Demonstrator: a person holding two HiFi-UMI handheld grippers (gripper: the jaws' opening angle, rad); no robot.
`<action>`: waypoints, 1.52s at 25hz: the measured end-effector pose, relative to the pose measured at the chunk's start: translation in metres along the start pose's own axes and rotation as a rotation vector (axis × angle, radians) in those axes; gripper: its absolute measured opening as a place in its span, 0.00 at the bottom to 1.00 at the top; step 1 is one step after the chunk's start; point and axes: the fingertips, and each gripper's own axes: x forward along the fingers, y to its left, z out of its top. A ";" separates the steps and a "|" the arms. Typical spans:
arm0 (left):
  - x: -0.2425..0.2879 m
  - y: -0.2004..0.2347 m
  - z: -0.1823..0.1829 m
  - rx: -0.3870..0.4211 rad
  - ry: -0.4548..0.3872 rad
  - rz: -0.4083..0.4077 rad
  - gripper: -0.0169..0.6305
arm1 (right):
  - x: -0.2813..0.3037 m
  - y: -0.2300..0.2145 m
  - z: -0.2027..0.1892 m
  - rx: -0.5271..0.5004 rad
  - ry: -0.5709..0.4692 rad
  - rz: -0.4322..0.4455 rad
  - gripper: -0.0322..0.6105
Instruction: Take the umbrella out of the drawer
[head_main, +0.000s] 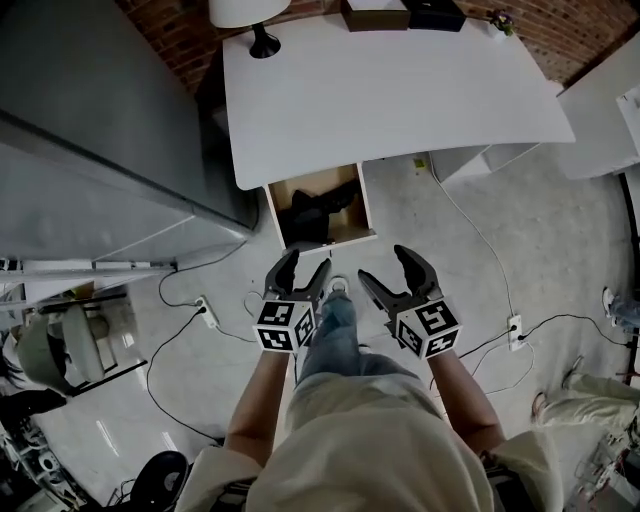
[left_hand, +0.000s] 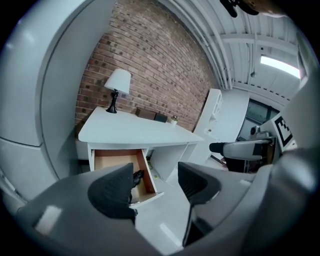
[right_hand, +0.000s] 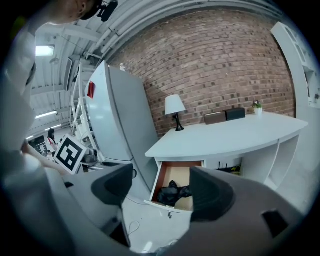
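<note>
A wooden drawer (head_main: 322, 184) stands pulled out from under the white desk (head_main: 390, 85). In it lies a crumpled black umbrella (head_main: 312, 214), also seen in the left gripper view as the umbrella (left_hand: 137, 178) and in the right gripper view as the umbrella (right_hand: 173, 194). My left gripper (head_main: 306, 268) and right gripper (head_main: 384, 266) hover side by side over the floor, just short of the drawer's front. Both stand open with nothing between their jaws and both point at the drawer (right_hand: 178, 173).
A lamp (head_main: 252, 16) and dark boxes (head_main: 402, 12) sit at the desk's far edge. A tall grey cabinet (head_main: 90, 150) stands left of the drawer. Cables and a power strip (head_main: 206, 314) lie on the floor. My leg (head_main: 330, 335) is below the grippers.
</note>
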 end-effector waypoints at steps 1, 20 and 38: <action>0.011 0.007 0.000 0.005 0.013 -0.006 0.44 | 0.009 -0.006 0.000 0.008 0.005 -0.009 0.59; 0.201 0.085 -0.108 0.251 0.454 -0.095 0.54 | 0.107 -0.087 -0.053 0.155 0.110 -0.064 0.59; 0.300 0.147 -0.203 0.521 0.679 -0.044 0.65 | 0.151 -0.135 -0.116 0.243 0.165 -0.107 0.59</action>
